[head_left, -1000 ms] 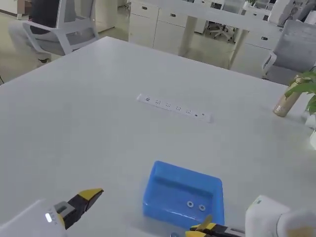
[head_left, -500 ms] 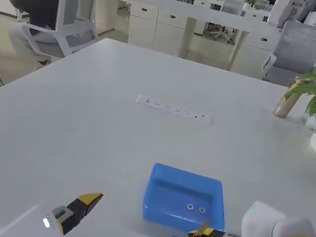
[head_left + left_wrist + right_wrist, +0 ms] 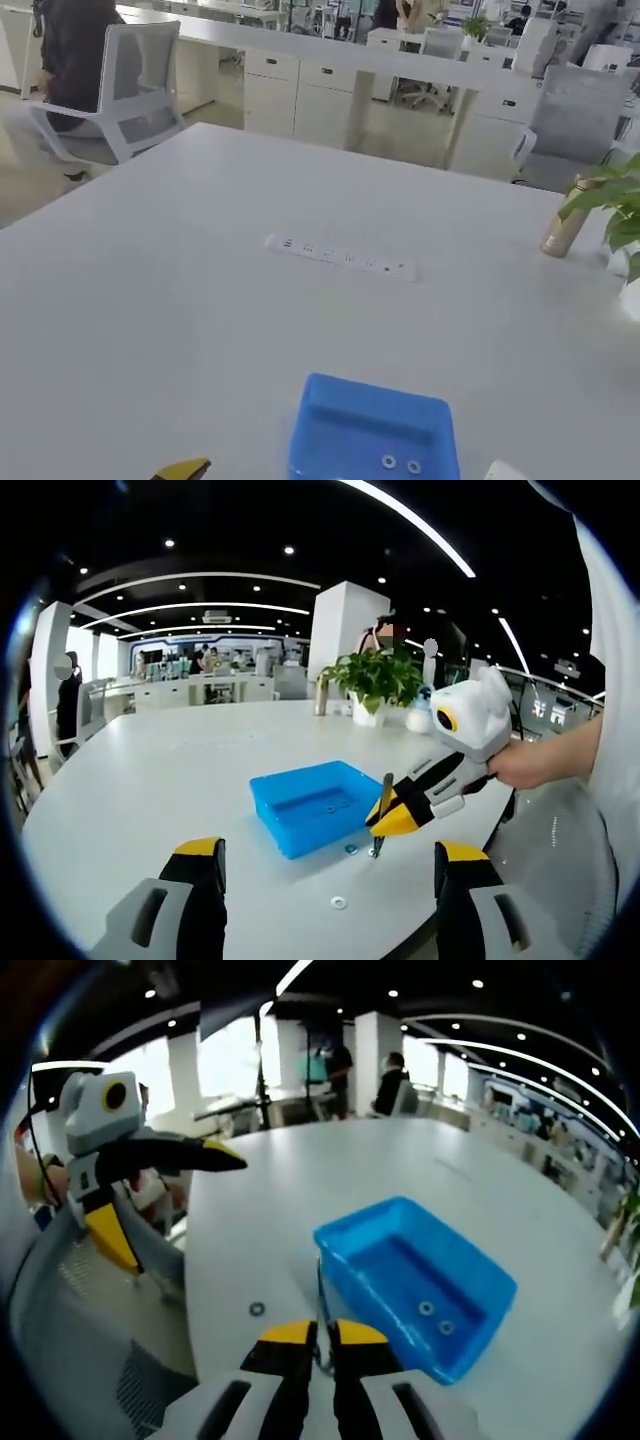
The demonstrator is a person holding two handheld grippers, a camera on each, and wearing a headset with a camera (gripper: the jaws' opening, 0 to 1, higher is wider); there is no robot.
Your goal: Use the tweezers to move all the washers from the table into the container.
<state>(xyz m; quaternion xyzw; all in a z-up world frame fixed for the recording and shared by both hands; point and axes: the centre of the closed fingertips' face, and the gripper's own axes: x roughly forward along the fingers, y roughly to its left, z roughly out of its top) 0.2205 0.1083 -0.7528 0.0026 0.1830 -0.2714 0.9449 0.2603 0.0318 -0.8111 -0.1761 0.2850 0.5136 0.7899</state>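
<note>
1. The white table (image 3: 180, 320) is the broadest thing here, with a power strip (image 3: 340, 257) lying across its middle.
2. The blue container (image 3: 370, 425) sits upright toward the person's edge of the table, well apart from the power strip.
3. The left gripper (image 3: 328, 847) is spread wide with nothing between its jaws. It is held off to one side of the container.
4. The right gripper (image 3: 320, 1335) is pinched almost together, clamped on the tweezers (image 3: 386, 788), and hangs just beside the container's wall.
5. The tweezers point down at the table next to the container. Whether their tips touch the surface cannot be told.
6. Two inside washers (image 3: 426, 1307) lie flat and near each other on the container's floor.
7. One loose washer (image 3: 351, 848) lies on the table just beside the tweezers' tips, and a second loose washer (image 3: 339, 902) lies nearer the table's edge.
</note>
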